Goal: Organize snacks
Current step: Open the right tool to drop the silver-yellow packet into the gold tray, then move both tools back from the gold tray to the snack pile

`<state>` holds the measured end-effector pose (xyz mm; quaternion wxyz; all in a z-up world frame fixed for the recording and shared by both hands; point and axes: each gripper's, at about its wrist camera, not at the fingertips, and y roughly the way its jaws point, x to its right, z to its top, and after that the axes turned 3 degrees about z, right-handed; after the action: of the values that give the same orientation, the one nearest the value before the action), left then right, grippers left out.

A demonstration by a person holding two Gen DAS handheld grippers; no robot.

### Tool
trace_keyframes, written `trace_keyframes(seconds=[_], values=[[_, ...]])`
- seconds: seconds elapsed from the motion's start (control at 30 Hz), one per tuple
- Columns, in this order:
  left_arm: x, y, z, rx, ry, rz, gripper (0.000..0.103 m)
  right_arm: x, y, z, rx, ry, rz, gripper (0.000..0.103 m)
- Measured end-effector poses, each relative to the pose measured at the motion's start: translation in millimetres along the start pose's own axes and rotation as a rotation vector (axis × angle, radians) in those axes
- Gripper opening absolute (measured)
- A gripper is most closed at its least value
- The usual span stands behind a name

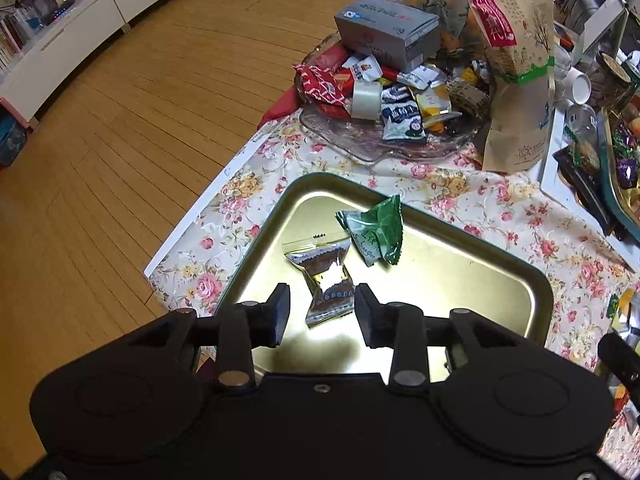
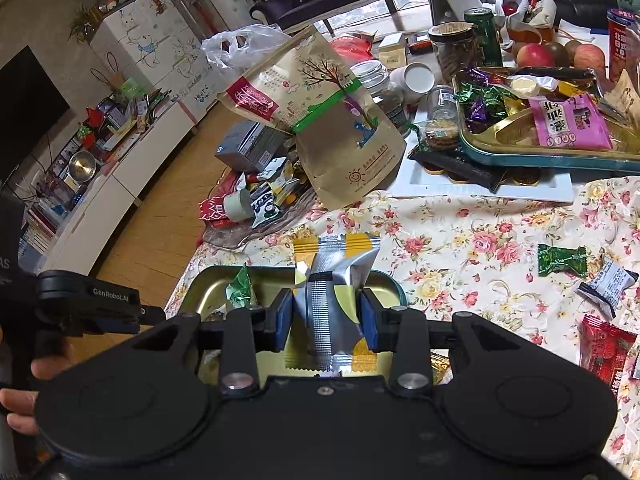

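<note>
A gold tin tray (image 1: 460, 264) sits on the floral cloth. A brown-and-silver snack packet (image 1: 326, 276) and a green packet (image 1: 376, 232) lie in it. My left gripper (image 1: 322, 314) hangs over the tray, open. The lower end of the brown packet is between its fingers, with gaps on both sides. My right gripper (image 2: 326, 316) is shut on a silver-and-yellow packet (image 2: 332, 280), held upright above the near edge of the tray (image 2: 204, 292). The green packet (image 2: 240, 288) shows to its left.
A glass dish (image 1: 344, 140) piled with snacks, a grey box (image 1: 388, 28) and a kraft bag (image 1: 516, 80) stand beyond the tray. Loose candies (image 2: 560, 260) lie on the cloth to the right, near a teal tin (image 2: 552, 156). The table edge and wooden floor lie to the left.
</note>
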<state>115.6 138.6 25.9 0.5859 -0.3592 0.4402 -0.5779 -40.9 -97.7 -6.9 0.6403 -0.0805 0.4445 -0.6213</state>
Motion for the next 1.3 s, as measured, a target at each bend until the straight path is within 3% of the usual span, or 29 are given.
trace_keyframes(seconds=[0.3, 0.87, 1.3], values=[[13, 8, -7, -0.031, 0.049, 0.002, 0.046, -5, -1, 6, 0.016, 0.007, 0.049, 0.041], [48, 2, -16, -0.045, 0.131, -0.016, 0.046, 17, 3, 2, -0.049, 0.042, -0.067, 0.041], [112, -20, -32, -0.009, 0.261, -0.055, 0.046, 61, -22, 1, -0.034, 0.074, -0.166, 0.041]])
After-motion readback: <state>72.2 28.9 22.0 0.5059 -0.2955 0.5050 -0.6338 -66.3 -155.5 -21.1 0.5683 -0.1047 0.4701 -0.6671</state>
